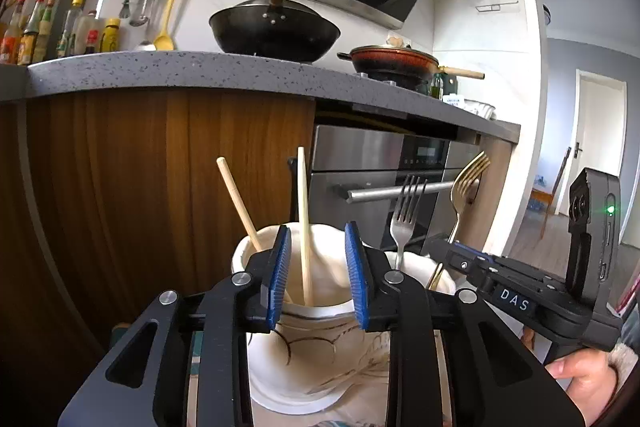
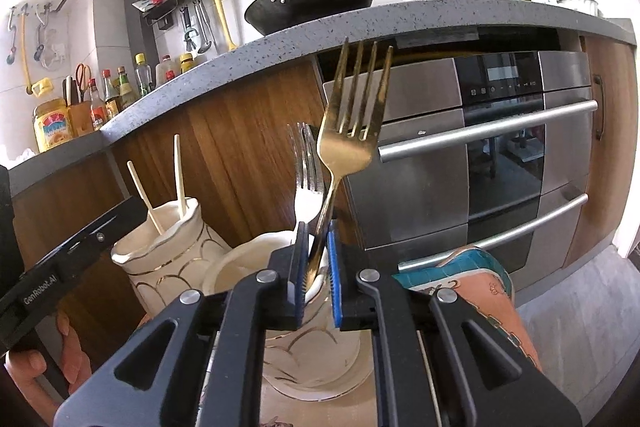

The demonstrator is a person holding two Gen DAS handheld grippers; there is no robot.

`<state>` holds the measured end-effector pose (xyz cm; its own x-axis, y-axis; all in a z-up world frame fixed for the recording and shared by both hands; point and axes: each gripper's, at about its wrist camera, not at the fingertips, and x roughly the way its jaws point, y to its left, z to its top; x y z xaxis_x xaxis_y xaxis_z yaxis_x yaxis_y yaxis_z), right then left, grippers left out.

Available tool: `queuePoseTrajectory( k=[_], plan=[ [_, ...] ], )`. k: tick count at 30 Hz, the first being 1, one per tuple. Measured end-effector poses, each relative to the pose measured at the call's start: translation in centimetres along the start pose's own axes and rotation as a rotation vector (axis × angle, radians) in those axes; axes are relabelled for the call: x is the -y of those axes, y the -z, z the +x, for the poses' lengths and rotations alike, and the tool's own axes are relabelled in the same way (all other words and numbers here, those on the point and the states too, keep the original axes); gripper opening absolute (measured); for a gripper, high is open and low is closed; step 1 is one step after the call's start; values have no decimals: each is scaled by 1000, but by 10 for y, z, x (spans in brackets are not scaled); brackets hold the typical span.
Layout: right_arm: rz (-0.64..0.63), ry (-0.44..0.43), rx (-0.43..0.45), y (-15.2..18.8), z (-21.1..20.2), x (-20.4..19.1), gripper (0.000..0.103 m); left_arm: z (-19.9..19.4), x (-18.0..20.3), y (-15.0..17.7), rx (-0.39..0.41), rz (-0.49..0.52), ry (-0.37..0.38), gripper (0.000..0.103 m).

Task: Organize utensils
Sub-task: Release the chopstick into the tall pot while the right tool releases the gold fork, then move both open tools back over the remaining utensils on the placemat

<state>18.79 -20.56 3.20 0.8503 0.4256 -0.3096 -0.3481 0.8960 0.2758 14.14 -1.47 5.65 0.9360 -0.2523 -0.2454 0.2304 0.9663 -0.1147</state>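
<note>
Two white vases with gold lines stand side by side. The left vase holds two chopsticks. The right vase holds a silver fork. My left gripper is open, its blue pads on either side of the left vase's rim, one chopstick between them untouched. My right gripper is shut on a gold fork, held upright, tines up, handle end inside the right vase.
A grey counter overhangs wooden cabinet fronts and a steel oven just behind the vases. A black wok and a red pan sit on the counter. A patterned cloth lies to the right.
</note>
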Motion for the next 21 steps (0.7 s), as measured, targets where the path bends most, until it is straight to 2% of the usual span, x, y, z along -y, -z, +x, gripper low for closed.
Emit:
queuePoseTrajectory(
  k=[3,5,10,12,14,15,20,21],
  plan=[
    [-5,4,1,0,0,0,9,-2,0,0,5,0,-2,29],
    [-5,6,2,0,0,0,13,-1,0,0,3,4,-5,29],
    [10,9,14,-1,-2,3,35,-4,3,0,10,24,-20,34],
    [15,9,16,-1,-2,4,37,-6,3,-1,12,27,-23,36],
    [21,10,14,0,-3,4,43,-7,2,-1,10,32,-38,39],
    [24,7,10,0,-4,4,50,-8,2,-2,8,34,-47,40],
    [5,6,30,0,-22,-3,69,-21,-7,0,1,2,-83,54],
    [0,7,28,1,-27,-5,76,-26,-9,2,-3,-9,-93,57]
  ],
)
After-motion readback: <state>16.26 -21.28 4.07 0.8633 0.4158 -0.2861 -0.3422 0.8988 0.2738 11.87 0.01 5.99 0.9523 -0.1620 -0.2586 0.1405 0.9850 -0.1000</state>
